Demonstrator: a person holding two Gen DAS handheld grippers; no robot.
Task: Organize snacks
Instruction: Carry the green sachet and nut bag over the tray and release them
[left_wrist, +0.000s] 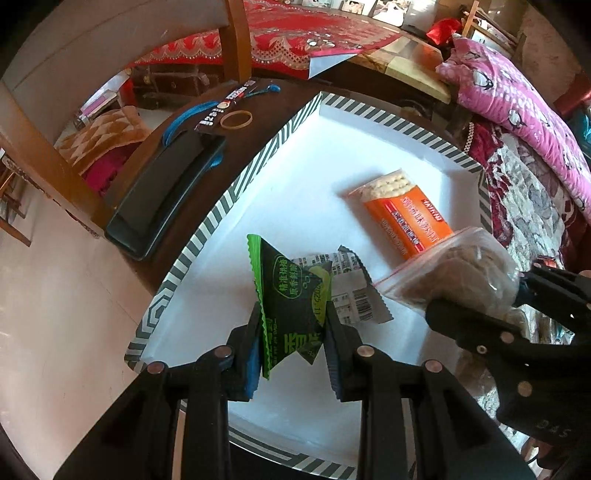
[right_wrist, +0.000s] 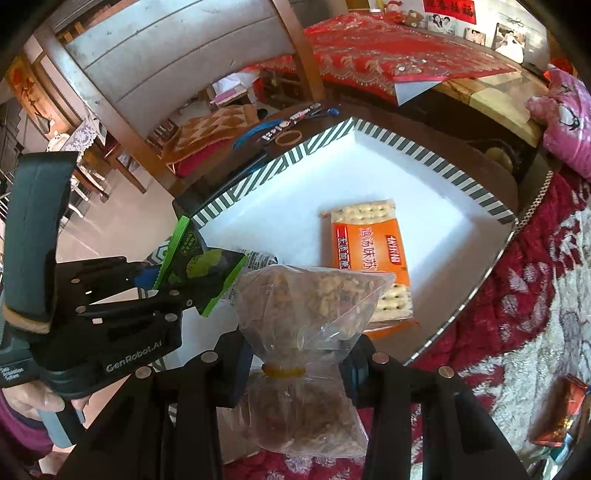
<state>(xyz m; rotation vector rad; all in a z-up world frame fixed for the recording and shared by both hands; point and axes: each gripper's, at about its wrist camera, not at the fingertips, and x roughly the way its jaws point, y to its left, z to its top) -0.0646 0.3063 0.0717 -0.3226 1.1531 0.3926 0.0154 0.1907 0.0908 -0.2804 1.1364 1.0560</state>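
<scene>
Over the tray, left wrist view: left gripper (left_wrist: 291, 325) pinches the green snack packet (left_wrist: 291, 295) above the white tray (left_wrist: 258, 177), apparently to set it beside the orange cracker pack (left_wrist: 402, 218).
Right wrist view: right gripper (right_wrist: 295, 369) clamps the clear nut bag (right_wrist: 310, 295) at its rubber-banded neck, likely so nothing spills, over the tray's near edge.

A dark round surface (left_wrist: 280, 99) carries a black case (left_wrist: 162, 195), a blue cord (left_wrist: 184, 116) and a tan rubber band (left_wrist: 236, 119). A wooden chair (left_wrist: 236, 40) stands beyond them. Farther back, a red embroidered cloth (left_wrist: 295, 33) covers a bed. A pink patterned quilt (left_wrist: 517, 110) lies bunched at the right, above a red floral blanket (right_wrist: 517, 295).
</scene>
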